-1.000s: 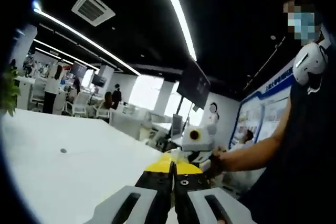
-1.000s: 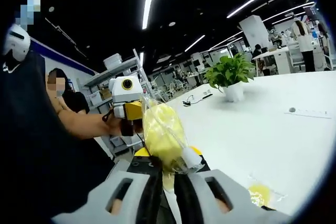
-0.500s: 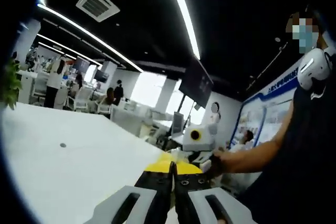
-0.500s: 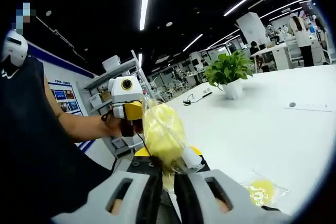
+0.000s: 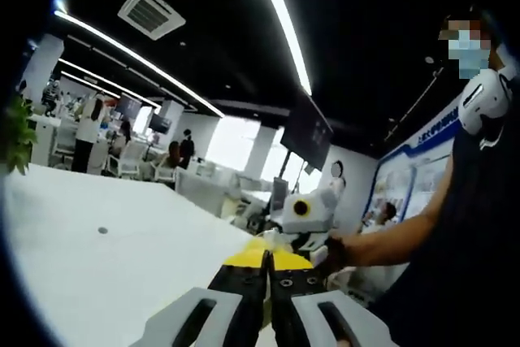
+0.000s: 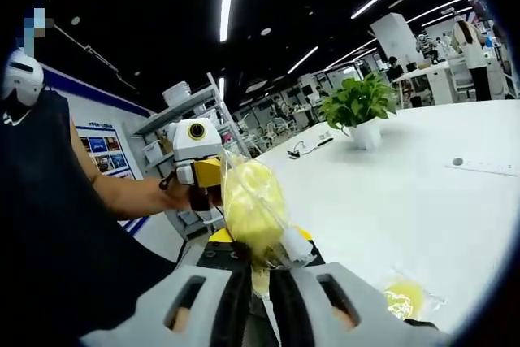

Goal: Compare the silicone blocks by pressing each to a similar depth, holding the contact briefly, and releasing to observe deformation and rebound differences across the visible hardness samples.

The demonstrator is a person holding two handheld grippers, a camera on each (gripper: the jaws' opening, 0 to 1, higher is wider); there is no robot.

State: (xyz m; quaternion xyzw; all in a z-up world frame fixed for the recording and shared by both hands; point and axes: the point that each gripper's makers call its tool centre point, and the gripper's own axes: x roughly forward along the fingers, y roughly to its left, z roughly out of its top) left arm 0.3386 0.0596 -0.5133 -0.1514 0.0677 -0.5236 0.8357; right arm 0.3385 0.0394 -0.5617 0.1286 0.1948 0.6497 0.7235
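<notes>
Yellow silicone block in clear wrap [image 6: 253, 209] sits clenched in your right gripper [image 6: 260, 264], while your left gripper [image 5: 269, 267] is clamped together, holding nothing.

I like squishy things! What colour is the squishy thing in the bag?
Yellow bagged block, clearest in the right gripper view.
</notes>
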